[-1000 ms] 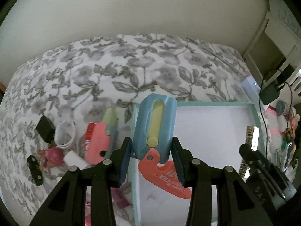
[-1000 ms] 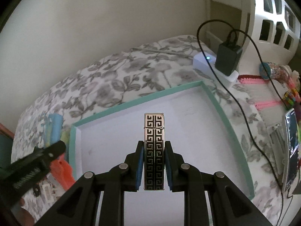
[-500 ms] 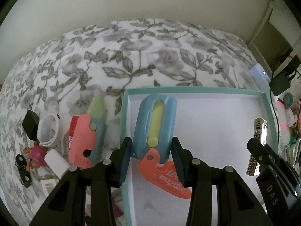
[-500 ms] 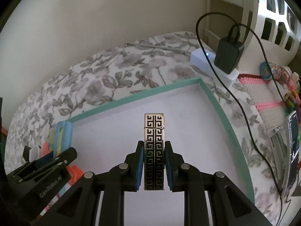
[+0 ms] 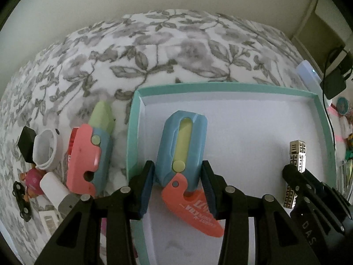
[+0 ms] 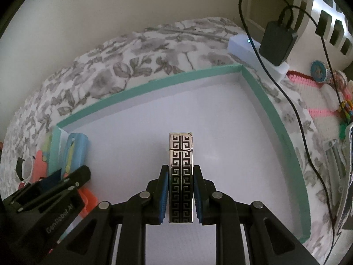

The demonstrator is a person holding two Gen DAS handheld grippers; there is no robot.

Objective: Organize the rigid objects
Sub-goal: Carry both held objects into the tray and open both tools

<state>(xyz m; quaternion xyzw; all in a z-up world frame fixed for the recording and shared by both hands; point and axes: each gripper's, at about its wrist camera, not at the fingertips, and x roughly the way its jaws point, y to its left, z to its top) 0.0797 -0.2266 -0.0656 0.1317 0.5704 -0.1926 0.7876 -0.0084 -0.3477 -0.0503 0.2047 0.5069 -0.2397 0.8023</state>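
Note:
My left gripper is shut on a blue, yellow and orange toy knife, held low over the left side of the teal-rimmed white tray. My right gripper is shut on a silver lighter with a black key pattern, held over the tray's middle. The lighter also shows in the left wrist view, and the toy knife in the right wrist view.
A second pink and blue toy knife lies left of the tray on the floral bedspread. A white ring, a black block, a pink doll and a toy car lie further left. A charger and cable sit at the right.
Both grippers have moved down and forward over the tray with their objects. The left gripper has carried the toy knife from the tray's left rim to inside it.

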